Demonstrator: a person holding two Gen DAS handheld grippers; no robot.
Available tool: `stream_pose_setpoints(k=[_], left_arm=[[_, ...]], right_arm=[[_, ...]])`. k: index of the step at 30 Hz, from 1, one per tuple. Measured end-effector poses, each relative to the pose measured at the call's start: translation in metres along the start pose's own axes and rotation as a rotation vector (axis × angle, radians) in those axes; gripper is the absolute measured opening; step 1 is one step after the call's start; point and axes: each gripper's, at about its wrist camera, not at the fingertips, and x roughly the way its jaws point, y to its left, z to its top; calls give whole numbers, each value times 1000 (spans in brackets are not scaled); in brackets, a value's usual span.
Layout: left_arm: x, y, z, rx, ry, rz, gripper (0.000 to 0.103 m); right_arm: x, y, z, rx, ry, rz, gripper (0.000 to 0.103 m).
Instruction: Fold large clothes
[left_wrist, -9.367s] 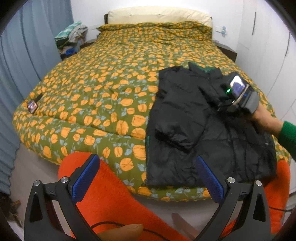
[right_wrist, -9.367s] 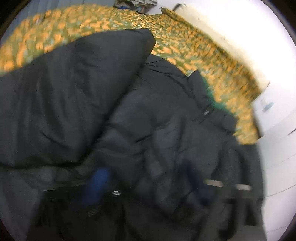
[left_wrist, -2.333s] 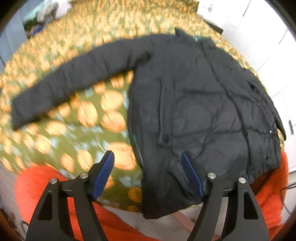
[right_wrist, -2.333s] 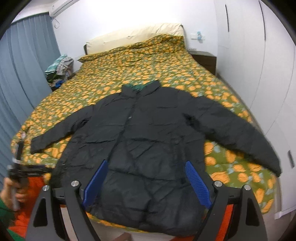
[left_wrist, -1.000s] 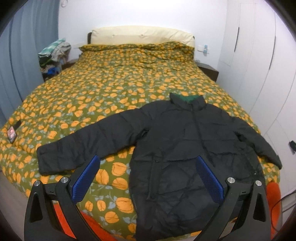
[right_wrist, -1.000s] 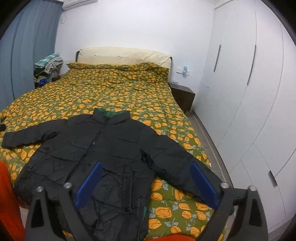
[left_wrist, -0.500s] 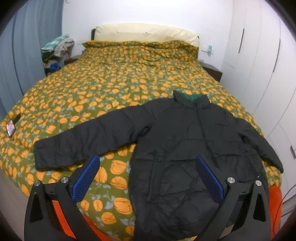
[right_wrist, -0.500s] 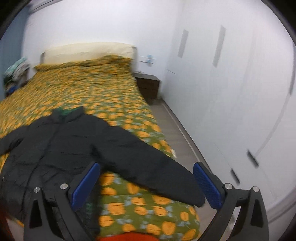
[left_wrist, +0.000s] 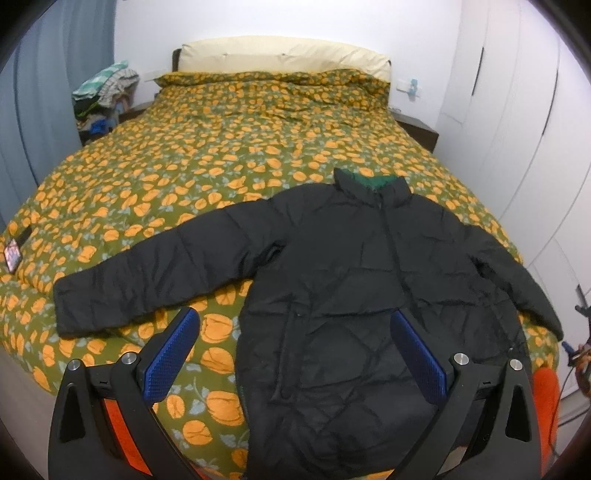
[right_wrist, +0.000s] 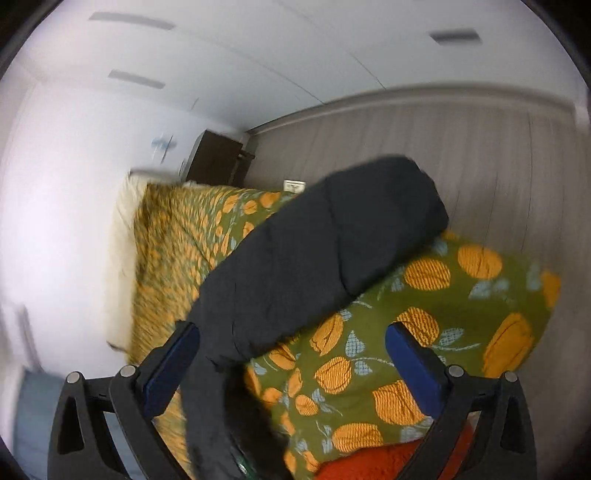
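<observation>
A black puffer jacket (left_wrist: 354, 280) lies front up on the near right of the bed, collar toward the pillows, both sleeves spread out. Its left sleeve (left_wrist: 155, 273) reaches across the quilt; its right sleeve (right_wrist: 325, 243) hangs toward the bed's corner. My left gripper (left_wrist: 295, 343) is open, held back above the jacket's hem, holding nothing. My right gripper (right_wrist: 291, 350) is open too, tilted and hovering close over the right sleeve near the corner, with no cloth between its fingers.
The bed (left_wrist: 229, 155) has a green quilt with orange flowers and a cream pillow (left_wrist: 280, 55) at the head. A phone (left_wrist: 13, 254) lies at the left edge. A clothes pile (left_wrist: 103, 96) sits far left. White wardrobe doors (left_wrist: 517, 110) and grey floor (right_wrist: 480, 166) flank the right side.
My right gripper has swung right and down toward the jacket's right sleeve at the bed corner, rolling its view. The left gripper has barely moved. The jacket was spread out flat earlier.
</observation>
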Motion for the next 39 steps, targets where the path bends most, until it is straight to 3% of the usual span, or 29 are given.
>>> stream_pose_setpoints(k=[5, 10, 11, 12, 13, 14, 15, 19, 21, 25, 27, 30, 34, 37, 38, 39], left_arm=[[3, -3, -2, -14, 19, -5, 103], [1, -3, -5, -13, 21, -2, 103], [2, -2, -6, -11, 27, 4, 103], [3, -1, -7, -12, 31, 8, 103], [2, 0, -8, -13, 34, 11, 103], [2, 2, -9, -14, 36, 15, 103], [2, 4, -11, -16, 36, 21, 103], [6, 15, -17, -43, 51, 42, 103], [14, 20, -19, -63, 71, 43, 103], [23, 23, -23, -111, 92, 22, 103], [23, 23, -24, -123, 81, 11, 103], [23, 25, -27, -133, 79, 6, 103], [23, 34, -29, -143, 92, 19, 103], [23, 46, -33, -166, 100, 32, 103], [23, 49, -34, -172, 101, 36, 103], [23, 51, -36, -175, 103, 40, 103]], right_arm=[[26, -10, 6, 53, -22, 12, 100], [59, -28, 22, 157, -71, -34, 84], [62, -29, 25, 157, -79, -40, 71], [67, -28, 28, 149, -96, -55, 50], [71, -26, 32, 137, -113, -87, 40], [71, -21, 33, 103, -137, -137, 25], [68, -11, 33, 42, -167, -178, 21], [40, 68, 13, -317, -306, -195, 15], [25, 137, -20, -557, -345, -120, 15], [15, 247, -91, -915, -342, 40, 15], [20, 299, -144, -1087, -294, 135, 14], [48, 343, -216, -1252, -193, 204, 14], [106, 356, -310, -1409, -74, 169, 14], [146, 340, -370, -1494, -33, 111, 16], [167, 329, -394, -1526, 0, 77, 24], [179, 318, -411, -1540, 54, 57, 44]])
